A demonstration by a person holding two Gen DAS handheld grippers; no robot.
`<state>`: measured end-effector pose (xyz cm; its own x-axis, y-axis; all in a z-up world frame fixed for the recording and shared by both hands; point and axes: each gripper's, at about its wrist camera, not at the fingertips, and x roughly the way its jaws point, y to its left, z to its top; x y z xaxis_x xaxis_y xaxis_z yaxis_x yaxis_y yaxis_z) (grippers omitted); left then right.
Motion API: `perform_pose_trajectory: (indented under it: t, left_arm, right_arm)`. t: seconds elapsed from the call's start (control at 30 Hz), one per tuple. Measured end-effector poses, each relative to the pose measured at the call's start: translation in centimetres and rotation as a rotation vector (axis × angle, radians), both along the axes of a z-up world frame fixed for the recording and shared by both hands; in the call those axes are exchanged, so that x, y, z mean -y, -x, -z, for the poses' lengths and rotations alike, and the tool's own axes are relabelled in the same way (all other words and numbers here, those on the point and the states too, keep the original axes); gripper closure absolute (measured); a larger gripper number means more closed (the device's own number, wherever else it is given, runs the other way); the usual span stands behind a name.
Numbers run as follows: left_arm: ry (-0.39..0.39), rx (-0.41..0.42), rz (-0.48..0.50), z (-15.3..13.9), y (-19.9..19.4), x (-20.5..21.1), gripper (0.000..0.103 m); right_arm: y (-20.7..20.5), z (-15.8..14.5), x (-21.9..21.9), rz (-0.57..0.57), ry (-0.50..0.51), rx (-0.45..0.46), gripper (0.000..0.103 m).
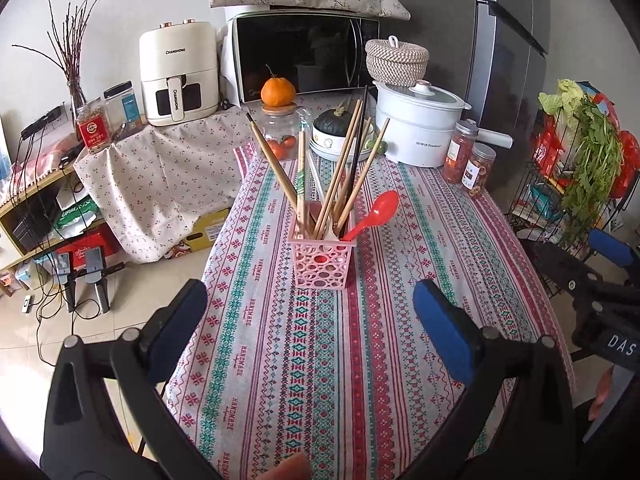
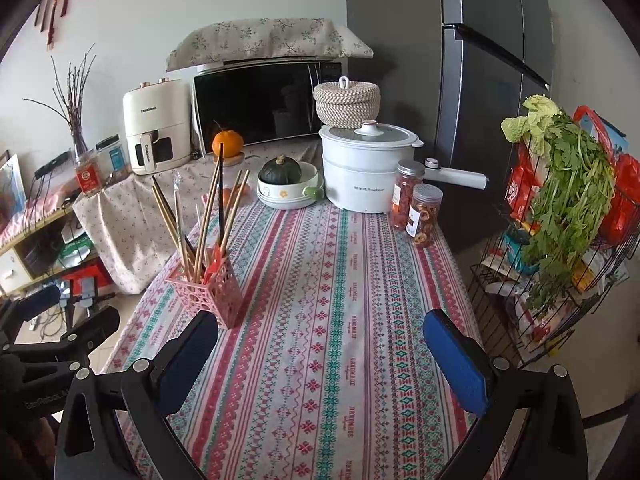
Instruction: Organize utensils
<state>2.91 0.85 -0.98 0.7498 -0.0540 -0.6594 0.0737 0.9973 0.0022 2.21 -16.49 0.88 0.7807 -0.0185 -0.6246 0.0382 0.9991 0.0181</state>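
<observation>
Utensil holder [image 1: 323,262]: pink perforated basket upright on the patterned tablecloth [image 1: 360,360], containing fanned chopsticks [image 1: 340,168] and a red spoon [image 1: 378,210]. Left gripper [image 1: 312,316] and right gripper [image 2: 324,344]: jaws spread wide, empty.

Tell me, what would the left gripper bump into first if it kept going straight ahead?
Probably the pink utensil holder. It stands on the tablecloth straight ahead of the open left gripper, with only bare cloth between them. Depth is hard to judge through this lens.
</observation>
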Motion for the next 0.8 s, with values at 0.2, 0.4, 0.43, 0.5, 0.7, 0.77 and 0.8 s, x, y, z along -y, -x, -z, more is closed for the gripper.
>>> perform_pose_trajectory:
  t: [0.2, 0.4, 0.43, 0.5, 0.7, 0.77, 0.8]
  left_arm:
    - [-0.010, 0.000, 0.001, 0.07, 0.29, 0.18, 0.001]
    - [-0.011, 0.003, -0.001, -0.01, 0.29, 0.22, 0.001]
    - [-0.010, 0.003, -0.001, 0.00, 0.30, 0.19, 0.001]
    - [-0.011, 0.000, 0.000, -0.02, 0.29, 0.24, 0.001]
    - [-0.013, -0.004, 0.003, 0.02, 0.29, 0.36, 0.001]
    - [-0.012, -0.007, 0.003, 0.05, 0.24, 0.29, 0.001]
    - [-0.011, -0.008, 0.003, 0.08, 0.22, 0.28, 0.001]
  right_arm:
    - [-0.03, 0.04, 0.03, 0.003, 0.001, -0.001, 0.000]
    - [0.14, 0.16, 0.21, 0.012, -0.002, 0.003, 0.000]
    - [0.14, 0.16, 0.24, 0.014, -0.002, 0.002, 0.000]
    - [0.14, 0.21, 0.28, 0.014, -0.002, 0.001, 0.000]
    - [0.13, 0.25, 0.30, 0.015, -0.002, -0.002, 0.000]
    - [0.08, 0.28, 0.33, 0.014, -0.003, -0.003, 0.000]
    - [0.08, 0.28, 0.32, 0.014, -0.003, -0.003, 0.000]
